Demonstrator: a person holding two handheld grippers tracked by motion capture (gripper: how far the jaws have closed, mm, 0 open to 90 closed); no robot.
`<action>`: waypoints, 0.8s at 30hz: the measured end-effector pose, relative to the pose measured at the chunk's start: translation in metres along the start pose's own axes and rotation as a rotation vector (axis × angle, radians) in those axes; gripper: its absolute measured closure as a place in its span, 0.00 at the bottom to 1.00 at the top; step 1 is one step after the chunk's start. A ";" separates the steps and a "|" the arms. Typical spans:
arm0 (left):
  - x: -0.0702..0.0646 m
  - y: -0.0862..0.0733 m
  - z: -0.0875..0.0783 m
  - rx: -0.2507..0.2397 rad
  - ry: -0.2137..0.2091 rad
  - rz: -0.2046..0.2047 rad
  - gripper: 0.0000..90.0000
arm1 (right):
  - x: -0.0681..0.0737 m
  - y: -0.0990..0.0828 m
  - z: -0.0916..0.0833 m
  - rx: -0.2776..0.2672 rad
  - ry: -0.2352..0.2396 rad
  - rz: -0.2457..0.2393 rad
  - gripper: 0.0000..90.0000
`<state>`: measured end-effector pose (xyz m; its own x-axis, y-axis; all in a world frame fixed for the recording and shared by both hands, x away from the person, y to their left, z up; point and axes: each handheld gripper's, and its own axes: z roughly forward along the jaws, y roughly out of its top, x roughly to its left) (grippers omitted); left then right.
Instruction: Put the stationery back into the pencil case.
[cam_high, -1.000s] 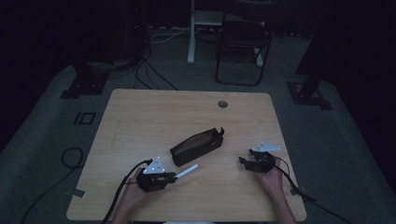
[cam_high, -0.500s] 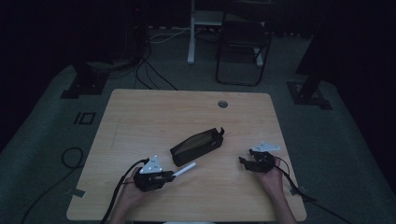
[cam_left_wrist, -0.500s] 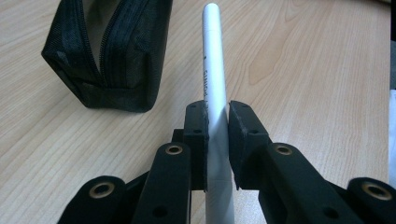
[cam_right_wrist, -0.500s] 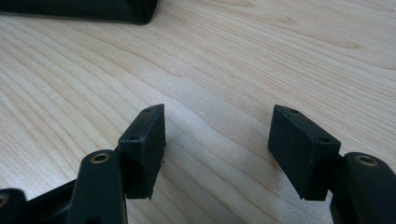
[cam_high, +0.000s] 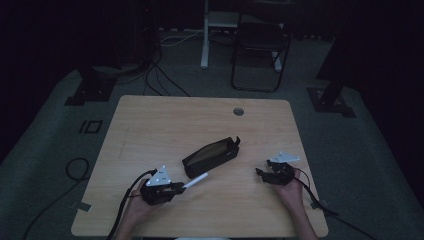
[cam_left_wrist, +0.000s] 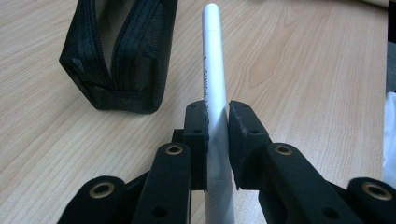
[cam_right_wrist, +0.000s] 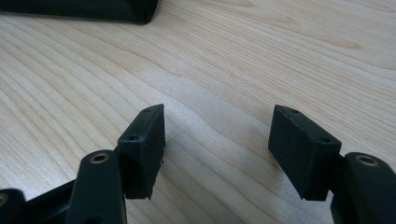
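A white pen (cam_left_wrist: 214, 79) sticks out forward from my left gripper (cam_left_wrist: 217, 119), which is shut on its barrel. In the high view the left gripper (cam_high: 176, 187) sits near the table's front left and the pen (cam_high: 196, 180) points up and right toward a black zip pencil case (cam_high: 211, 156) lying open-topped in the middle. The pencil case (cam_left_wrist: 119, 51) lies just left of the pen tip in the left gripper view. My right gripper (cam_high: 261, 173) rests at the front right, open, with bare wood between its jaws (cam_right_wrist: 217, 140).
The wooden table (cam_high: 150, 130) has a round cable hole (cam_high: 238, 111) near its far edge. A chair (cam_high: 260, 45) and stand legs sit on the floor beyond. A corner of the pencil case (cam_right_wrist: 79, 10) lies at the top of the right gripper view.
My left gripper, holding the pen, has drifted slightly left and toward the front edge. The right gripper and pencil case have stayed put.
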<state>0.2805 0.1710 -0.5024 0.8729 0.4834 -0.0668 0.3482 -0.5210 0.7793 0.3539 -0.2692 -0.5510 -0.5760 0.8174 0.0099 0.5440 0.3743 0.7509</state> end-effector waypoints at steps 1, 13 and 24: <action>0.000 0.000 -0.001 -0.001 -0.001 0.000 0.88 | 0.000 0.000 0.000 0.000 0.000 0.000 0.40; 0.001 0.000 -0.007 -0.013 0.009 0.000 0.88 | 0.000 0.000 0.000 0.000 0.000 0.000 0.40; 0.003 0.001 -0.012 -0.031 0.007 -0.009 0.88 | 0.000 0.000 0.000 0.000 0.000 0.000 0.40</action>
<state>0.2789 0.1801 -0.4949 0.8672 0.4932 -0.0692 0.3449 -0.4945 0.7978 0.3539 -0.2692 -0.5510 -0.5760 0.8174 0.0095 0.5438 0.3745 0.7510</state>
